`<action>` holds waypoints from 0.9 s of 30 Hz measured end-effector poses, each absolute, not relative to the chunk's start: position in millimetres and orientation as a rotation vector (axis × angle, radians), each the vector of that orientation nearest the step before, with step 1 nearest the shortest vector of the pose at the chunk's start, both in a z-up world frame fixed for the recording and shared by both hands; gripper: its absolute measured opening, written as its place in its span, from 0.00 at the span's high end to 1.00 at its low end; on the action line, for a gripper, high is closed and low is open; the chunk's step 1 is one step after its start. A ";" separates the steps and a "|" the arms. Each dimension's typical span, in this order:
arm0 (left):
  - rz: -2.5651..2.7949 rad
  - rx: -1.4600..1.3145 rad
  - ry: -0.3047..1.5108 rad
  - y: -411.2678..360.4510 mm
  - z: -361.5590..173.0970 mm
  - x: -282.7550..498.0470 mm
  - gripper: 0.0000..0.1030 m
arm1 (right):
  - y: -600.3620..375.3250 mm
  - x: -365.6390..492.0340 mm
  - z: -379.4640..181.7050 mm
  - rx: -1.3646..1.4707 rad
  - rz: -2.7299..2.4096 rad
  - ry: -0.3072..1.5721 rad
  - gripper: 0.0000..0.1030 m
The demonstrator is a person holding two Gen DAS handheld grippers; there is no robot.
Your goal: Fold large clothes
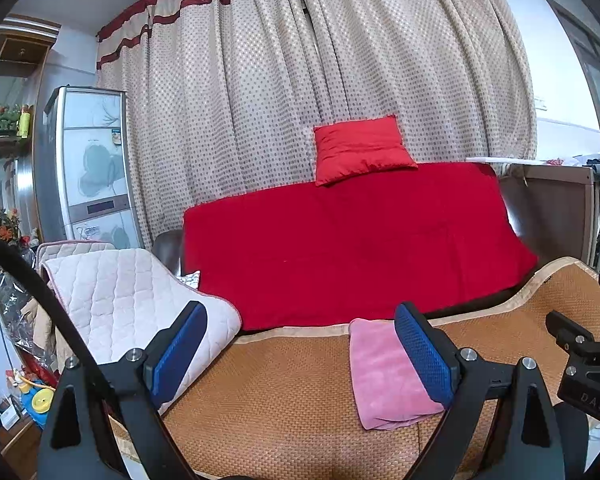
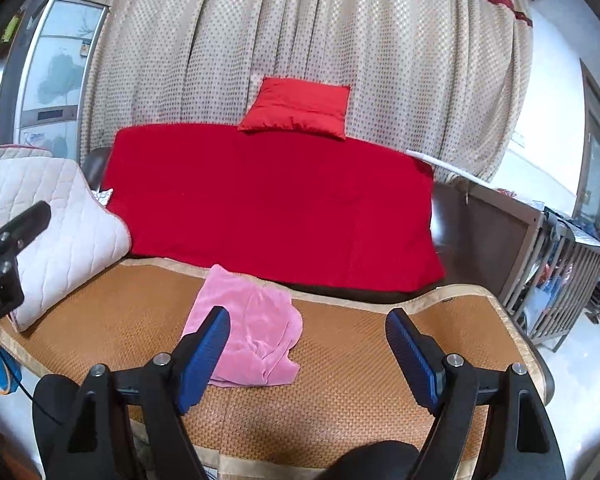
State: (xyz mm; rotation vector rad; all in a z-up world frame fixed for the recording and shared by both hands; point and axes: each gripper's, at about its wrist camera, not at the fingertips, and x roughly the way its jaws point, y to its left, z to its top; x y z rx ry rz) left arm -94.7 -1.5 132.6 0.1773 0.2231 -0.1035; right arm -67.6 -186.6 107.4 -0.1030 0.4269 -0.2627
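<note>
A pink garment (image 1: 384, 376) lies folded into a small bundle on the woven orange mat (image 1: 284, 396). In the right wrist view the pink garment (image 2: 256, 332) shows creases and a rumpled right edge on the mat (image 2: 348, 364). My left gripper (image 1: 300, 356) is open and empty, held above the mat to the left of the garment. My right gripper (image 2: 308, 352) is open and empty, held above the mat just right of the garment. Neither gripper touches the cloth.
A red blanket (image 1: 348, 248) covers the sofa back, with a red pillow (image 1: 360, 148) on top. A white quilted cushion (image 1: 132, 304) lies at the mat's left end. A cabinet (image 1: 88, 168) stands at the left and a wooden crib (image 2: 556, 280) at the right.
</note>
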 end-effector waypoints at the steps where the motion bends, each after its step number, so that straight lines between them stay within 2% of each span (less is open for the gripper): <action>1: -0.107 0.175 0.223 -1.7 132.5 -95.8 0.08 | -185.3 -69.4 108.6 -0.109 -0.268 0.422 0.19; 27: -0.158 0.164 0.202 0.4 136.6 -112.9 0.08 | -179.0 -82.7 115.3 -0.100 -0.279 0.392 0.19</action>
